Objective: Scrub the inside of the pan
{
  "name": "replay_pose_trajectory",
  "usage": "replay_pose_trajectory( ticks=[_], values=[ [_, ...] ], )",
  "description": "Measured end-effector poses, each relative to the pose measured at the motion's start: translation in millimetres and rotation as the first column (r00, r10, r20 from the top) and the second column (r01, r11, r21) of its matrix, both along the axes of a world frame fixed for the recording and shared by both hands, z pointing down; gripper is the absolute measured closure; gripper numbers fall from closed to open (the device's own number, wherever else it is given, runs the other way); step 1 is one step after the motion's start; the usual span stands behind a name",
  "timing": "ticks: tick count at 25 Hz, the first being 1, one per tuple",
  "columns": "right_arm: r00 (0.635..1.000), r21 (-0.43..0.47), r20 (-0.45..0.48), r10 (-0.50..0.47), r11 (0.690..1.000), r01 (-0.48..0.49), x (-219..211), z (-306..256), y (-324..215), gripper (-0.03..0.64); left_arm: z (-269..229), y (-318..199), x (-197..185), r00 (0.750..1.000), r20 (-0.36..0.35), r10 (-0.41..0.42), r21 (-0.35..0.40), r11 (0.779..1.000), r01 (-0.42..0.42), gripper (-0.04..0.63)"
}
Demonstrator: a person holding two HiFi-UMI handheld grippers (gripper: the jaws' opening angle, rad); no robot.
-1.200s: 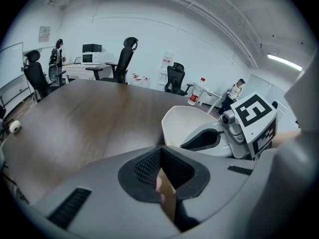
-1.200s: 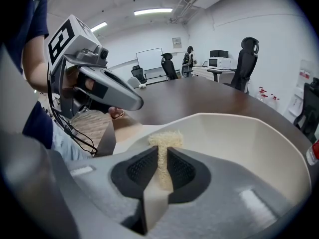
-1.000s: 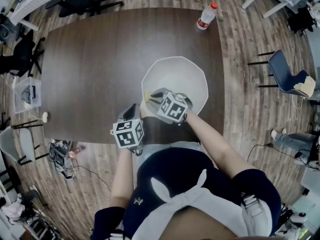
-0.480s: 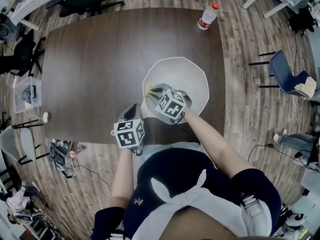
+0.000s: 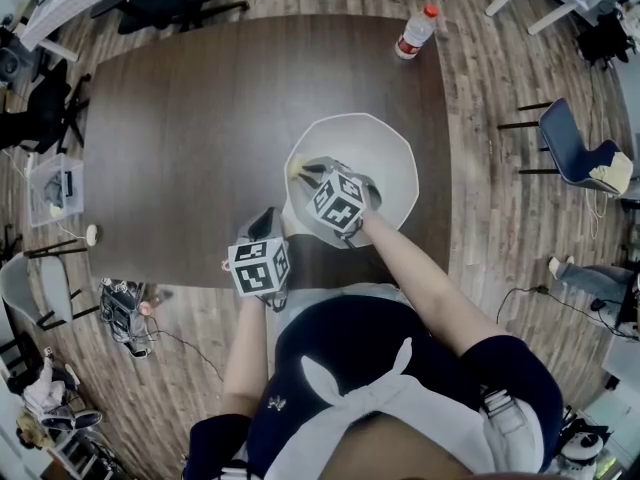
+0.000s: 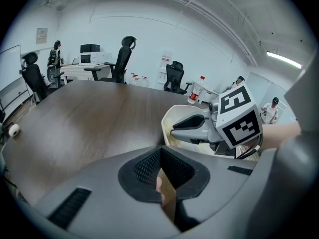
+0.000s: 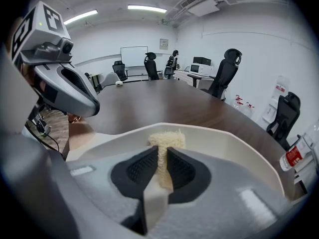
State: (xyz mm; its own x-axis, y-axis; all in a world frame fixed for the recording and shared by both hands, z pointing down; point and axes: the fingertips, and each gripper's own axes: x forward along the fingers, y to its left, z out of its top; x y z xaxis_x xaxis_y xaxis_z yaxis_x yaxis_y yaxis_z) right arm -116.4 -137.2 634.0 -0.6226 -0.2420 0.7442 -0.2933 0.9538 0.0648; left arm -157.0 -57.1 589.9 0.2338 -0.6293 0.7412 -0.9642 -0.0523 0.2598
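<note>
Head view: one white pan [image 5: 385,153] centre-right on the tabletop [image 5: 200,118]; right gripper [image 5: 310,176] inside it, clamped on one yellow scrubber [image 7: 166,139]; left gripper [image 5: 268,220], lower left of the pan, closed on one tan piece [image 6: 168,199]

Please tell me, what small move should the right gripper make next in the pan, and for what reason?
Probably slide the sponge across the floor of the pan toward its right side. The right gripper is shut on the sponge, which sits by the pan's left wall in the head view, so most of the inside lies to the right. The left gripper grips the handle.
</note>
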Motion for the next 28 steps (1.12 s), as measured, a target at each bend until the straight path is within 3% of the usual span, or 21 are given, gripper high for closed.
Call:
replay_pose_trajectory(
  ticks=[16, 28],
  values=[
    [0.993, -0.001, -0.011, 0.121, 0.993, -0.121, 15.8, 3.5, -38.8, 0.561, 0.8, -1.0, 1.5, 1.0, 0.005, 0.006, 0.008, 1.0, -0.006, 0.592],
    [0.969, 0.043, 0.004, 0.249, 0.968, -0.249, 33.9, -0.4, -68.9, 0.561, -0.9, -2.0, 1.8, 1.0, 0.017, 0.009, 0.008, 1.0, -0.009, 0.592]
  ],
)
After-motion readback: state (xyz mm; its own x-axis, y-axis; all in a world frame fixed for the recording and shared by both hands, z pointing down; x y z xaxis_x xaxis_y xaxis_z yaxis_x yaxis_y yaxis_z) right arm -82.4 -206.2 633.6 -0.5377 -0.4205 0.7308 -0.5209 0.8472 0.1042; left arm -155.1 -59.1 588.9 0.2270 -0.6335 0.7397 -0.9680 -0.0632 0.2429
